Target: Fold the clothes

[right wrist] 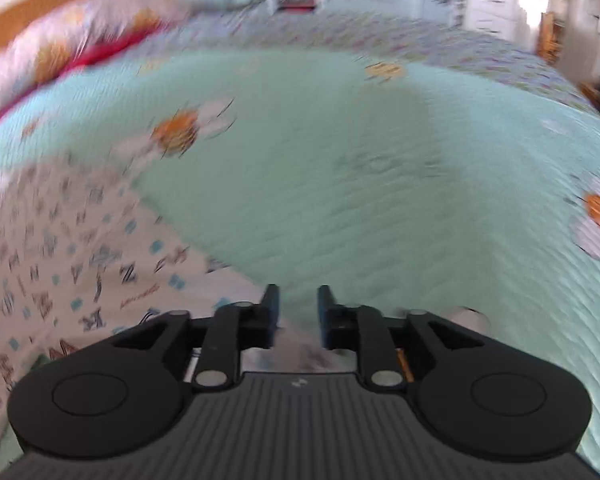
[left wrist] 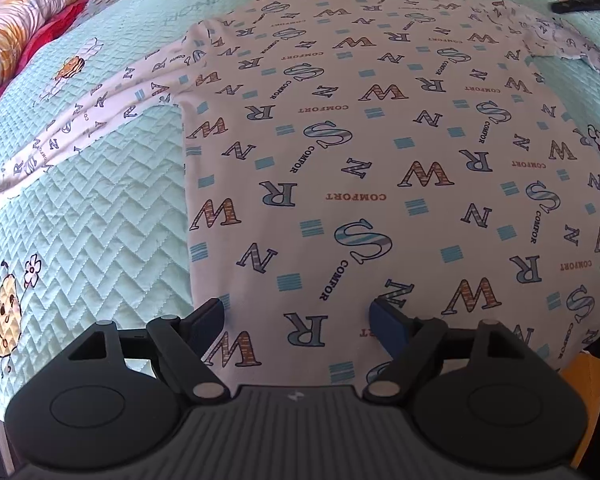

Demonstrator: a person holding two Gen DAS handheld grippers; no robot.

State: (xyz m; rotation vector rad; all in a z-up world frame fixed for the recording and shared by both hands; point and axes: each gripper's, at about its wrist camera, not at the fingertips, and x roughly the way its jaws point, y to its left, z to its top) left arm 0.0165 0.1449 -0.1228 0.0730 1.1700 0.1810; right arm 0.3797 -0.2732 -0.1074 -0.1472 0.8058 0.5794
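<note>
Shirt flat, long axis running away (collar far); L gripper, R gripper both released.

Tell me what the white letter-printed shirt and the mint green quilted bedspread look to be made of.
The white letter-printed shirt: thin, matte knit fabric, likely cotton; it lies flat and its sleeve creases softly. The mint green quilted bedspread: padded, stitched textile with a slight sheen; zigzag quilting puffs between seams, possibly polyester.

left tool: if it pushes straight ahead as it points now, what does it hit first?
Most likely the letter-print shirt. The left tool is open, and its tips already sit over the near hem, with the shirt spread ahead on the quilt. Height above the fabric is unclear.
</note>
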